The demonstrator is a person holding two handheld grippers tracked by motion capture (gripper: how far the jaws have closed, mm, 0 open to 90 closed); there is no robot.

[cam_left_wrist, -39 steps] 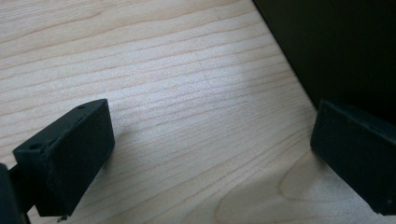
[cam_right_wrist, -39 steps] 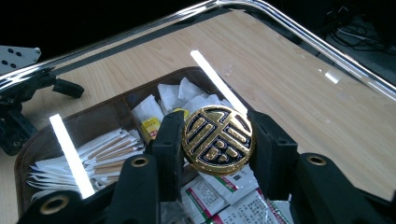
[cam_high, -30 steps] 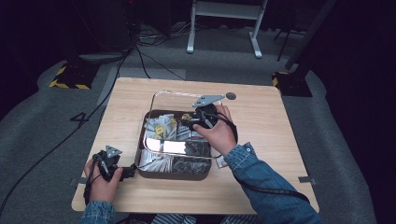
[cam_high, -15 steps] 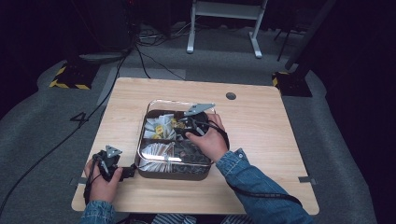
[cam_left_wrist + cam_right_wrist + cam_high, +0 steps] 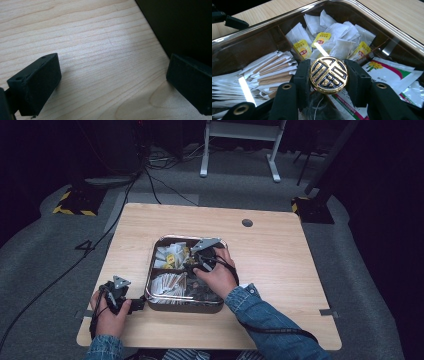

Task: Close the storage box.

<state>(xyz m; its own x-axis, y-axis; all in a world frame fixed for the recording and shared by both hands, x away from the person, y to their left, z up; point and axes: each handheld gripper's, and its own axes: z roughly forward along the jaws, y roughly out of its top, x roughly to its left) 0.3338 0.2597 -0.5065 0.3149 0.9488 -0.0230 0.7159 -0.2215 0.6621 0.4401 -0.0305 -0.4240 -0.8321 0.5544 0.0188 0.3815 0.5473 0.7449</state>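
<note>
My right gripper [image 5: 328,80] is shut on a round gold-and-black disc [image 5: 328,71] with a raised emblem, one jaw at each side of its rim. It hangs low over the middle of a compartmented metal tray [image 5: 367,15]. From above, the right gripper [image 5: 199,263] sits over the tray [image 5: 150,270] centre under the person's hand. My left gripper [image 5: 119,295] rests on the table by the tray's near left corner. Its jaws [image 5: 113,72] stand wide open over bare wood, with the dark tray wall [image 5: 180,22] just beyond.
The tray holds tea bags with yellow tags [image 5: 329,32] at the back, paper sugar sticks [image 5: 269,71] on one side and white printed packets [image 5: 387,72] on the other. The wooden table [image 5: 280,265] has a cable hole [image 5: 247,223] at the back. Cables trail over the floor behind.
The right hand has come left and down from the tray's back right part to its middle, still carrying the disc. The left hand has stayed put.
</note>
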